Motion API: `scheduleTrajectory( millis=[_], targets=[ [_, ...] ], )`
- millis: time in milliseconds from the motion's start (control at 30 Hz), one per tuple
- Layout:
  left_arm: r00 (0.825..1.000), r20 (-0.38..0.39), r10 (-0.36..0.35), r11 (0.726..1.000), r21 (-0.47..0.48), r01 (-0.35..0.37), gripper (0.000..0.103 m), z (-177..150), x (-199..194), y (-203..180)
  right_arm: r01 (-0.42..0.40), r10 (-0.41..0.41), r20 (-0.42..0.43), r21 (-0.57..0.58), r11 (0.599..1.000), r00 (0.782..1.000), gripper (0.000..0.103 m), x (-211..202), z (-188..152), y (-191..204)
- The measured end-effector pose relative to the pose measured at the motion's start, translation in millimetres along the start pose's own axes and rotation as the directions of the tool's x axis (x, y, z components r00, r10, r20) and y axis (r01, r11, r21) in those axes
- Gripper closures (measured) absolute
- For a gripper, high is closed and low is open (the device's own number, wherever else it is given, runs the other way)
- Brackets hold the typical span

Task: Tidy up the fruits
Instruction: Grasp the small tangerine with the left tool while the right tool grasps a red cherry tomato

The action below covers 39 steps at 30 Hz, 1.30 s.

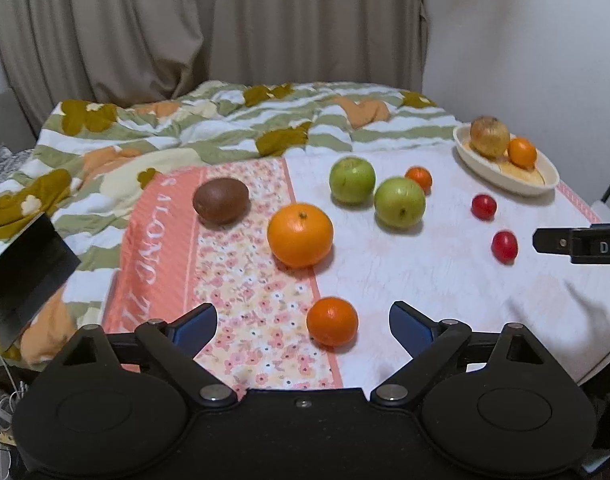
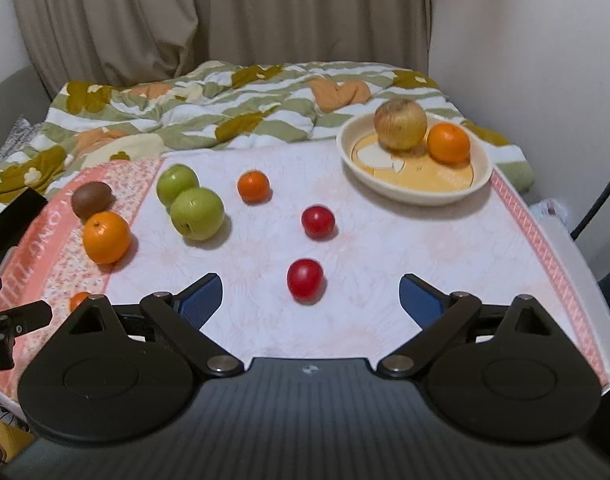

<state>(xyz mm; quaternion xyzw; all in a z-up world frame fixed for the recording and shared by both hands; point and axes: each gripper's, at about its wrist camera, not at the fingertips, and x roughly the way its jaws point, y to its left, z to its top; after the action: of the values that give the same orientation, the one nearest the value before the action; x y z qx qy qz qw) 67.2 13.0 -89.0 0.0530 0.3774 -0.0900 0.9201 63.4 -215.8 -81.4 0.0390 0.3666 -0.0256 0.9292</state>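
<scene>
Both pairs of jaws are held spread wide with nothing between them. The left gripper (image 1: 303, 326) is pointed at a small orange (image 1: 332, 321) lying on the flowered strip of the tablecloth (image 1: 425, 264); the right gripper (image 2: 311, 300) is aimed past a red fruit (image 2: 305, 280). Scattered on the cloth are seen a large orange (image 1: 299, 235), a kiwi (image 1: 221, 200), two green apples (image 1: 400, 202) touching each other, and a second red fruit (image 2: 318, 222). A cream dish (image 2: 445, 196) at the far right holds a yellowish apple (image 2: 401, 124) and an orange (image 2: 449, 143).
</scene>
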Motion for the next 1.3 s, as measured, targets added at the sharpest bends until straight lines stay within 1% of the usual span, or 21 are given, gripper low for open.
scheduleTrajectory(
  millis=[100,167,233,333,400,433,467,567,600,633,700,767,867,933,1067,1133,1167,1200,1233,1267,1300],
  targets=[
    [1.0,-0.013,-0.021,1.0,0.005,0.021,0.012,-5,12,-1,0.015,-0.015,-0.008,-0.001,1.0,1.0,0.0,12,-5,3],
    [0.999,-0.021,-0.027,1.0,0.013,0.028,0.018,-8,20,-3,0.02,-0.02,-0.019,0.0,1.0,1.0,0.0,20,-7,3],
    [0.999,-0.031,-0.03,0.999,0.018,0.031,0.028,-10,27,-5,0.02,-0.02,-0.028,-0.004,1.0,0.999,0.0,28,-9,3],
    [0.998,-0.049,-0.033,0.999,0.012,0.034,0.035,-12,36,-7,0.024,-0.024,-0.037,-0.016,1.0,0.999,0.0,38,-10,2],
    [0.998,-0.056,-0.033,0.999,0.008,0.033,0.038,-13,40,-9,0.021,-0.022,-0.041,-0.018,1.0,0.999,0.0,43,-10,1],
    [0.998,-0.057,-0.033,0.999,0.008,0.033,0.044,-13,42,-10,0.02,-0.02,-0.043,-0.019,1.0,0.999,0.0,45,-10,1],
    [0.998,-0.058,-0.031,0.999,0.01,0.032,0.046,-13,43,-11,0.017,-0.018,-0.045,-0.021,1.0,0.999,0.0,48,-10,1],
    [0.998,-0.055,-0.02,1.0,0.016,0.021,0.048,-12,46,-14,0.005,-0.007,-0.054,-0.036,0.999,0.998,0.0,54,-10,1],
    [0.998,-0.054,-0.016,1.0,0.015,0.017,0.051,-12,47,-15,-0.001,-0.002,-0.062,-0.044,0.999,0.998,0.005,55,-10,2],
    [0.998,-0.055,-0.015,1.0,0.015,0.016,0.057,-11,49,-15,-0.007,0.003,-0.075,-0.05,0.999,0.997,0.008,58,-10,2],
    [0.998,-0.058,-0.02,1.0,0.01,0.021,0.061,-9,51,-16,-0.011,0.007,-0.084,-0.049,0.999,0.996,0.01,63,-9,2],
    [0.998,-0.059,-0.015,1.0,0.014,0.016,0.061,-8,52,-17,-0.015,0.01,-0.087,-0.049,0.999,0.996,0.01,66,-8,2],
    [0.998,-0.064,-0.012,1.0,0.01,0.013,0.061,-8,52,-18,-0.021,0.016,-0.09,-0.057,0.998,0.996,0.015,70,-5,2],
    [0.998,-0.067,-0.011,1.0,0.007,0.012,0.062,-8,51,-18,-0.028,0.022,-0.095,-0.065,0.997,0.995,0.025,74,-3,2],
    [0.997,-0.072,-0.007,1.0,-0.001,0.007,0.062,-8,50,-18,-0.036,0.029,-0.101,-0.072,0.997,0.994,0.032,80,0,3],
    [0.997,-0.073,-0.003,1.0,-0.005,0.003,0.062,-9,50,-17,-0.036,0.028,-0.105,-0.076,0.996,0.994,0.038,82,0,4],
    [0.997,-0.073,0.0,1.0,-0.007,0.0,0.062,-9,49,-17,-0.036,0.028,-0.105,-0.077,0.996,0.994,0.039,83,1,4],
    [0.997,-0.073,0.002,1.0,-0.011,-0.003,0.062,-9,49,-17,-0.032,0.024,-0.1,-0.079,0.996,0.995,0.042,83,1,4],
    [0.997,-0.074,0.006,1.0,-0.016,-0.007,0.062,-9,48,-16,-0.026,0.019,-0.096,-0.082,0.996,0.995,0.053,83,1,5],
    [0.997,-0.074,0.009,1.0,-0.022,-0.01,0.062,-9,47,-14,-0.025,0.016,-0.096,-0.087,0.996,0.995,0.058,83,1,5],
    [0.997,-0.073,0.011,1.0,-0.028,-0.013,0.062,-9,46,-13,-0.025,0.016,-0.095,-0.087,0.996,0.995,0.058,82,1,5]
  ],
)
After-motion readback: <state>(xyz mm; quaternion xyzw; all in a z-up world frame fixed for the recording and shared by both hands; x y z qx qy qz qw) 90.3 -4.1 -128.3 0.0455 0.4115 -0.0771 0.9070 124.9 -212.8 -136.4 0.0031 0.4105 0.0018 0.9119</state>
